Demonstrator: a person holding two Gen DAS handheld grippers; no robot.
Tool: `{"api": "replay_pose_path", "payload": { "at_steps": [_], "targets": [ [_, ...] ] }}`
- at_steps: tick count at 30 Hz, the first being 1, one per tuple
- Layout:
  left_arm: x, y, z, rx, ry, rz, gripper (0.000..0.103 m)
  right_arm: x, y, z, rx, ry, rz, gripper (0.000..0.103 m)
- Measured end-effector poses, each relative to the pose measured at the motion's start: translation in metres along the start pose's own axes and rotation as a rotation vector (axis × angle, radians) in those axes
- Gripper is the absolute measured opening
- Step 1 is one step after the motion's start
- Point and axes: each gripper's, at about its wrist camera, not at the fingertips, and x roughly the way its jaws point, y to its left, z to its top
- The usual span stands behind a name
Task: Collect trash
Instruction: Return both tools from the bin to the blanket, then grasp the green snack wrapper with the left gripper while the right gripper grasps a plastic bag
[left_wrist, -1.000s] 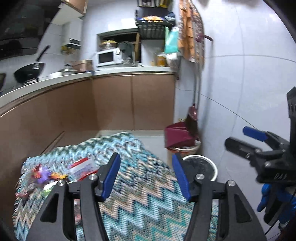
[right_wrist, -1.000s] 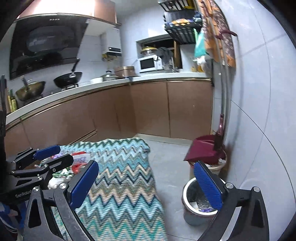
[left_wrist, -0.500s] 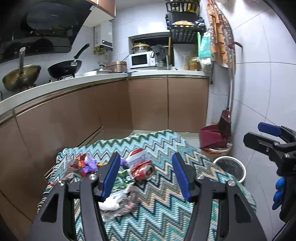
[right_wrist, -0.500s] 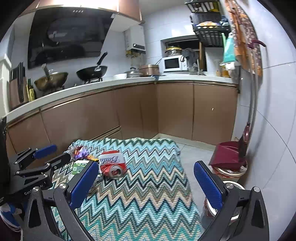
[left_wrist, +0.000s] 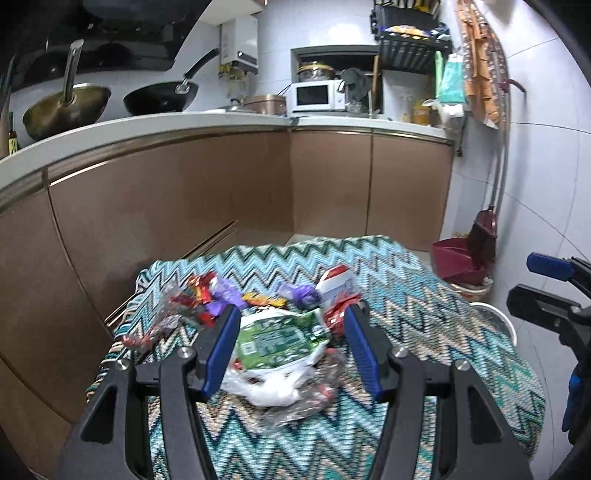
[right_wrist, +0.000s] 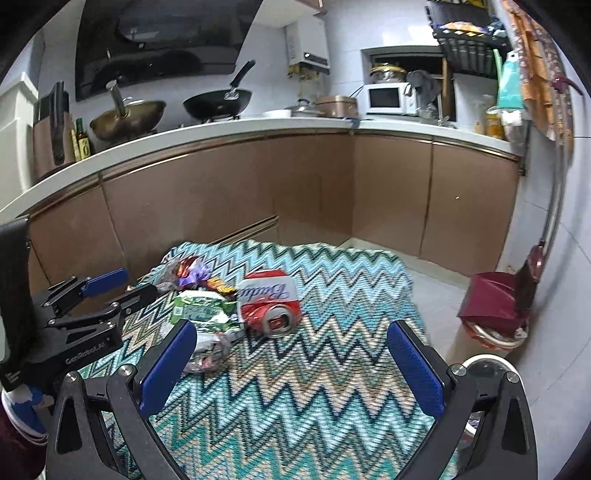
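A pile of trash lies on a table under a zigzag cloth (left_wrist: 424, 325): a green wrapper (left_wrist: 280, 338) on a white plastic bag (left_wrist: 271, 389), a crushed red can (right_wrist: 269, 302), purple and red candy wrappers (left_wrist: 212, 291). My left gripper (left_wrist: 291, 349) is open and empty, its fingers either side of the green wrapper and just short of it. My right gripper (right_wrist: 291, 363) is open wide and empty over the bare cloth, nearer than the can. The left gripper also shows in the right wrist view (right_wrist: 110, 291).
A round white bin (right_wrist: 487, 369) stands on the floor right of the table. A maroon dustpan (right_wrist: 491, 302) and broom lean on the tiled wall behind it. Brown kitchen cabinets (left_wrist: 221, 192) with pans and a microwave run behind the table.
Both grippers have swung left from the bin and wall toward the trash pile. The left one has closed in on the green wrapper. Both stay open.
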Motion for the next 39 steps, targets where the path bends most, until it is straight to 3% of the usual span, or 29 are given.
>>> {"api": "replay_pose_path", "payload": {
  "at_steps": [25,30,35,39],
  "targets": [
    [0.083,0.078,-0.034,-0.083,0.184,0.092,0.056,0.112,0.044,-0.021,-0.051,0.217,0.213,0.103],
    [0.099,0.085,-0.040,-0.112,0.232,0.037,0.056,0.129,0.047,-0.026,-0.040,0.260,0.252,0.098],
    [0.113,0.096,-0.044,-0.175,0.281,-0.100,0.056,0.142,0.051,-0.033,-0.042,0.302,0.305,0.090],
    [0.115,0.102,-0.046,-0.199,0.288,-0.153,0.056,0.154,0.055,-0.039,-0.041,0.333,0.337,0.087]
  ]
}}
